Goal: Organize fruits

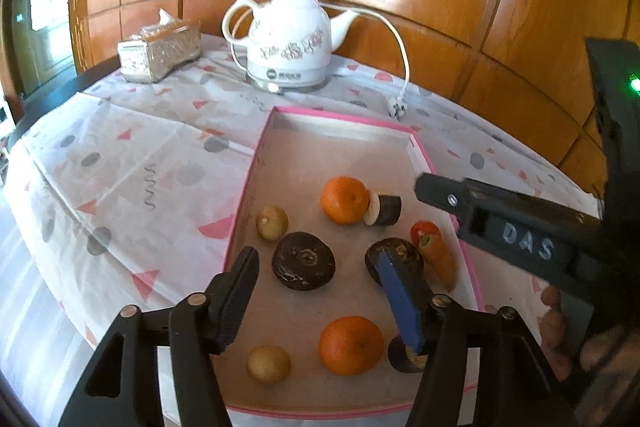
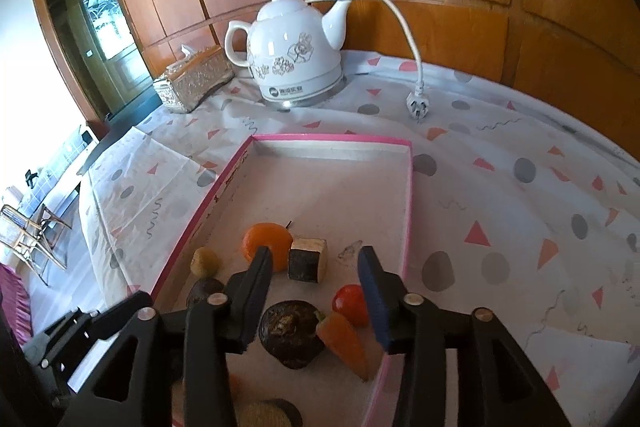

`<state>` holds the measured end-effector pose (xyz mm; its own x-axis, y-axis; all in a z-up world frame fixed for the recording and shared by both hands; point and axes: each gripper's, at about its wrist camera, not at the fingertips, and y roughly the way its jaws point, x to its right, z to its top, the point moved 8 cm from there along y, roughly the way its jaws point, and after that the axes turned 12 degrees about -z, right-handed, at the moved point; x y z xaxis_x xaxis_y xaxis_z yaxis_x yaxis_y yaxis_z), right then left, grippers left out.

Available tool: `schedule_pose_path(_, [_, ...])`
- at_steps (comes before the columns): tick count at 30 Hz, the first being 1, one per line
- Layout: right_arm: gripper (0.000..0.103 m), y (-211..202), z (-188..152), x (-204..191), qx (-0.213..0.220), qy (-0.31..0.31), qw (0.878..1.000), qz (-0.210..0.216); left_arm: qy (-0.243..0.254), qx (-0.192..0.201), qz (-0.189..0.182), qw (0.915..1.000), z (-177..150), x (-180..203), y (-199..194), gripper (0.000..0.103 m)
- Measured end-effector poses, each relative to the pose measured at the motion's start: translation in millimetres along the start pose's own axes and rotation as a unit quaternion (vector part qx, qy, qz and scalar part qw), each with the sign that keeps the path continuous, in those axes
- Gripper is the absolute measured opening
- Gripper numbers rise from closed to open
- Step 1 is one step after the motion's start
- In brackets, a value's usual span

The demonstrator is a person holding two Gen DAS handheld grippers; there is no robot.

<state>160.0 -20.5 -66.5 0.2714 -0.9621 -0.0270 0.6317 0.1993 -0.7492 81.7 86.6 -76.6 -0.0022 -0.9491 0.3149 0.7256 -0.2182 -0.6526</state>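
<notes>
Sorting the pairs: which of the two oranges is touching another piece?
The far orange: the cut dark chunk leans against it. The near orange sits apart from its neighbours.

L gripper point(image 1: 320, 291): fills bottom of left wrist view, pointing steeply down. Jaws apart, nothing pressed between the pads. Black finger point(image 1: 236, 303) at lower left, blue-padded finger point(image 1: 400, 303) at lower right of centre.

R gripper point(image 2: 316, 291): fills bottom of right wrist view, same steep downward tilt. Jaws apart, pads clamping nothing. Black finger point(image 2: 256, 295) left of centre, blue-padded finger point(image 2: 374, 299) right of centre.

In left wrist view the R gripper's body also enters from right edge, tip reaching toward centre right. Person's hand point(image 1: 576, 339) grips it at lower right, fingers curled round the handle.
</notes>
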Motion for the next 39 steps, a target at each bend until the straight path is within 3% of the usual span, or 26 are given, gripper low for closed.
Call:
schedule_pose_path(4, [0.053, -15.7, -5.0, 4.5, 0.022, -0.003, 0.999, -0.024, 0.008, 0.02, 0.01, 0.9997, 3.7, 3.2, -11.0, 0.077])
schedule_pose_path(7, [0.056, -28.5, -12.1, 11.0, 0.038, 0.001, 0.998, -0.042, 0.025, 0.023, 0.029, 0.999, 1.6, 6.6, -15.6, 0.092])
schedule_pose_path(15, [0.057, -54.7, -30.3, 35.4, 0.06, 0.04, 0.995, -0.071, 0.023, 0.044, 0.022, 0.9985, 0.0, 10.3, -31.2, 0.103])
schedule_pose_path(25, [0.057, -59.4, -54.3, 43.6, 0.056, 0.033, 0.993, -0.102, 0.027, 0.059, 0.03, 0.9974, 0.4, 17.6, -47.6, 0.103])
schedule_pose_path(39, [0.057, -61.1, -62.0, 24.2, 0.055, 0.005, 0.993, -0.104, 0.028, 0.077, 0.069, 0.9942, 2.1, 12.5, -57.0, 0.103])
